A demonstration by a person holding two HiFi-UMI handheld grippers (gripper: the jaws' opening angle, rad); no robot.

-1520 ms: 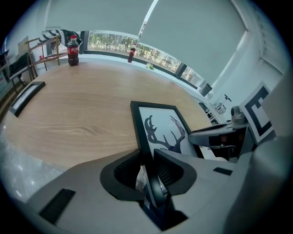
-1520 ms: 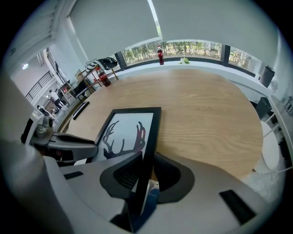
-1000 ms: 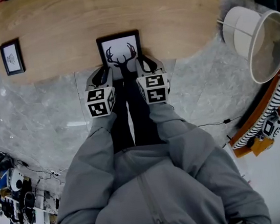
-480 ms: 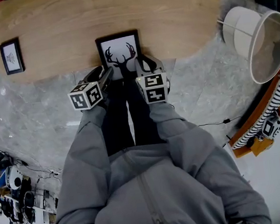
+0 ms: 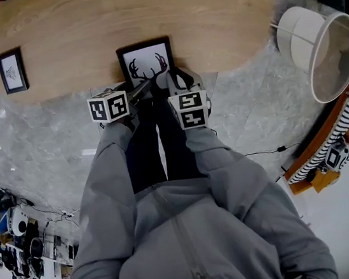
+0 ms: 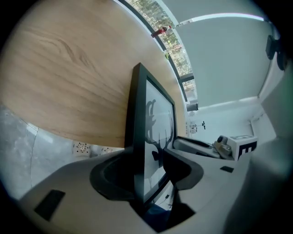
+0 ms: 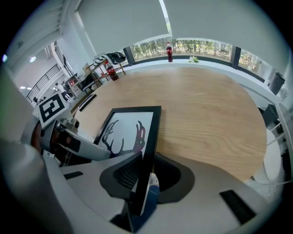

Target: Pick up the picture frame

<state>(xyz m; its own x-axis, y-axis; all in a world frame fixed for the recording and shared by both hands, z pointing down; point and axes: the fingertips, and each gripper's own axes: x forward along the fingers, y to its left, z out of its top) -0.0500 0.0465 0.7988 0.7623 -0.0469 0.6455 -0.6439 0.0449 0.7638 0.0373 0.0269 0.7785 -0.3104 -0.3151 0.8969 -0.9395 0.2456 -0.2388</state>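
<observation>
The black picture frame (image 5: 146,61) with a deer-antler print lies at the near edge of the wooden table (image 5: 143,11). My right gripper (image 5: 176,81) is shut on the frame's (image 7: 131,127) right edge; the right gripper (image 7: 144,176) pads press both faces. My left gripper (image 5: 144,89) reaches in slantwise from the left, rolled onto its side. In the left gripper view the frame (image 6: 155,121) stands edge-on between the left gripper (image 6: 146,170) jaws, which are opening, with a gap at the pads.
A second small black frame (image 5: 12,70) lies at the table's far left. A white lampshade (image 5: 326,50) lies on the marble floor to the right, beside a striped cushion (image 5: 329,139). A red bottle (image 7: 169,51) stands at the table's far side. Cables clutter the floor at lower left.
The left gripper rolled onto its side, swung out left, came back toward the frame's lower left corner, and its jaws spread. The right gripper stayed put on the frame.
</observation>
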